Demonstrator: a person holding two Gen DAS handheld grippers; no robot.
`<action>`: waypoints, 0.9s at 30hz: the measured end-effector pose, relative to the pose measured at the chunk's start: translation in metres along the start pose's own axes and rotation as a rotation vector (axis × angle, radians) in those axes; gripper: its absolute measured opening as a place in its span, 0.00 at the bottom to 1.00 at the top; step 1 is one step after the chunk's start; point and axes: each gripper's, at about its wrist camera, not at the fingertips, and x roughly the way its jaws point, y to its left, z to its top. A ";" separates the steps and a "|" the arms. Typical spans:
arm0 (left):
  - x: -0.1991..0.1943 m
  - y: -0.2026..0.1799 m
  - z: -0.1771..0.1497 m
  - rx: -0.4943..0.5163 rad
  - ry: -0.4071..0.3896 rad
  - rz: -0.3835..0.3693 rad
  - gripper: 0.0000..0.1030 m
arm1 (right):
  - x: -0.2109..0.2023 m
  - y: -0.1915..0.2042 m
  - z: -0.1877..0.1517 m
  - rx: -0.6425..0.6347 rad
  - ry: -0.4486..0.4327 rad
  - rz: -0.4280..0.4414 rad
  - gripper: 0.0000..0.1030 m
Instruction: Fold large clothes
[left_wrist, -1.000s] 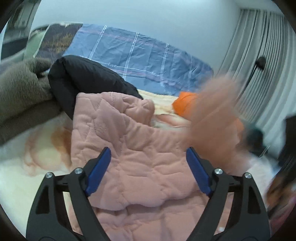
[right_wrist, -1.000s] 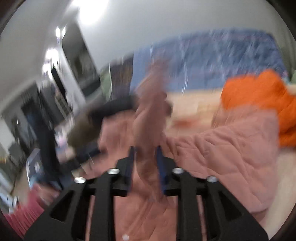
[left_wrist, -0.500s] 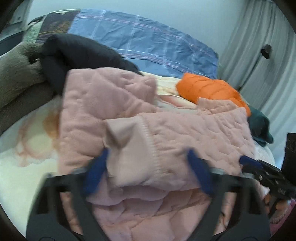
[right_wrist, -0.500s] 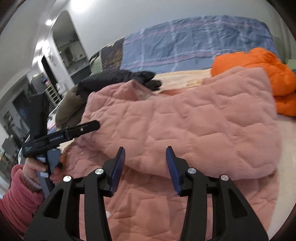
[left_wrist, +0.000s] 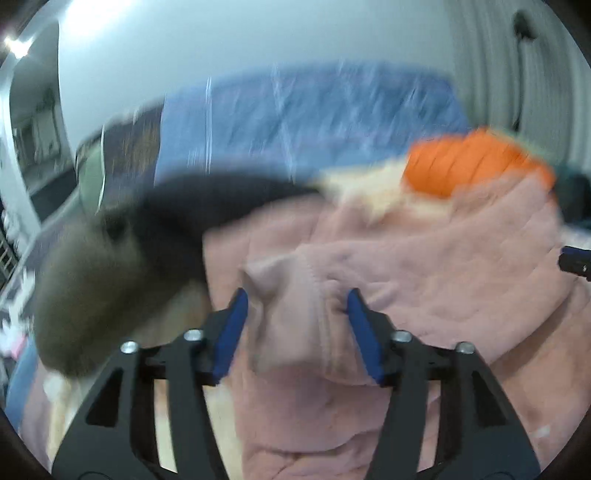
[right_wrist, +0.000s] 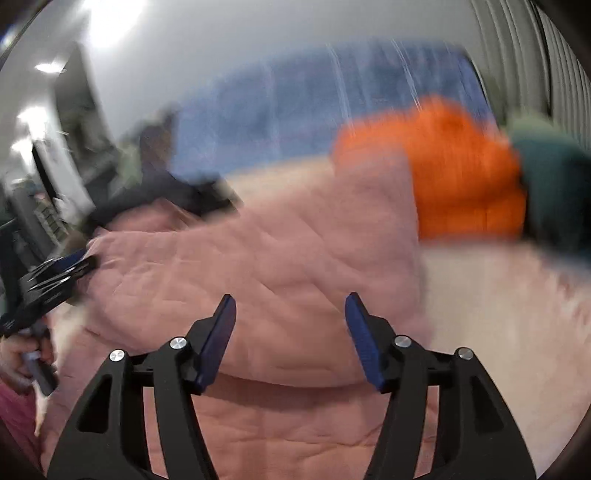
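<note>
A large pink quilted garment (left_wrist: 424, 266) lies on the bed, partly folded over itself; it also shows in the right wrist view (right_wrist: 280, 266). My left gripper (left_wrist: 297, 295) is open, its blue fingers on either side of a raised fold of the pink fabric (left_wrist: 295, 317). My right gripper (right_wrist: 290, 301) is open and empty above the folded edge of the garment. The left gripper shows at the left edge of the right wrist view (right_wrist: 51, 273). Both views are motion-blurred.
An orange puffer jacket (right_wrist: 454, 173) and a dark teal garment (right_wrist: 554, 184) lie at the right. A black garment (left_wrist: 207, 206) and a brown fleece (left_wrist: 92, 288) lie at the left. A blue plaid cover (left_wrist: 314, 122) lies behind, over a cream bedspread (right_wrist: 498, 295).
The right gripper let go of the pink sleeve, which now lies folded across the garment, and opened wider. The left gripper has narrowed around a raised fold of the pink fabric. Both cameras are moving.
</note>
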 end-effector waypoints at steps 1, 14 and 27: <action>0.007 0.004 -0.010 -0.015 0.018 -0.003 0.58 | 0.014 -0.008 -0.009 0.026 0.026 0.003 0.56; -0.033 -0.036 0.022 0.013 -0.080 -0.145 0.68 | -0.005 0.030 0.020 -0.110 -0.043 -0.029 0.59; -0.011 0.005 -0.019 -0.093 0.021 -0.105 0.73 | 0.035 0.024 -0.009 -0.155 0.002 -0.135 0.65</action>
